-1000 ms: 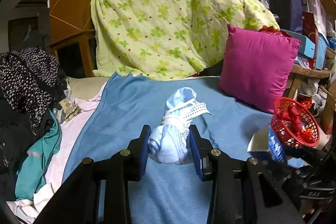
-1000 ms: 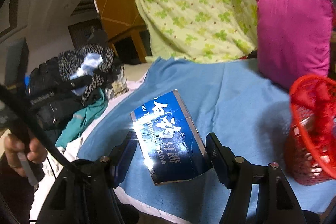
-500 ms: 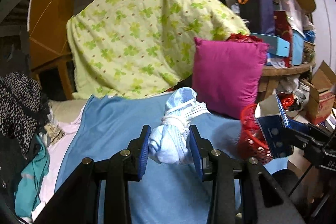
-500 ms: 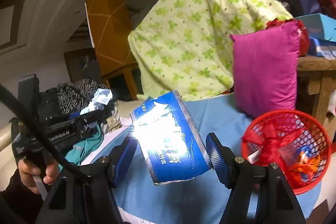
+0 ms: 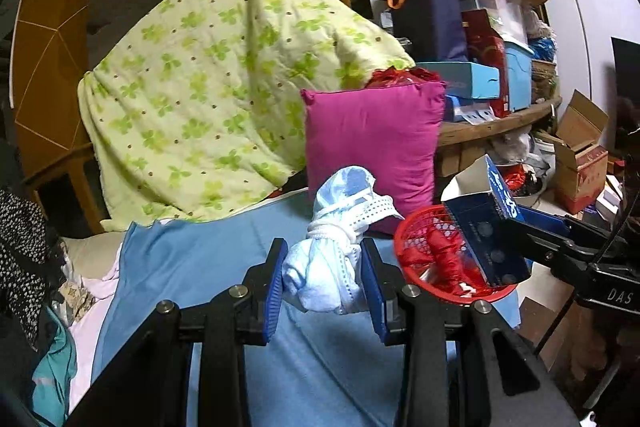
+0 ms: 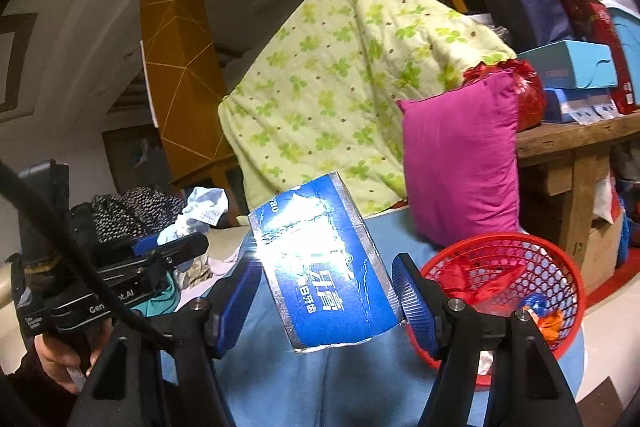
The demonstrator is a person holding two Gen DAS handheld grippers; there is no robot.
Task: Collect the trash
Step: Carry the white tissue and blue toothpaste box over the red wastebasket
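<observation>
Blue sheet [image 5: 192, 267] covers the bed we work over, a magenta pillow [image 5: 372, 139] at its back. Our red basket [image 6: 520, 279] sits on the sheet's right edge. Our right gripper [image 6: 326, 291] clamps a blue box [image 6: 324, 263] beside the basket; in the left view the box hangs over its rim. Our left gripper [image 5: 324, 287] pinches a knotted mask [image 5: 332, 251] above the sheet.

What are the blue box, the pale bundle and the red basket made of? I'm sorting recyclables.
Blue box: glossy printed cardboard, creased, glare. Pale bundle: seemingly soft nonwoven face masks, knotted with ear loops. Red basket: moulded plastic mesh, probably.
</observation>
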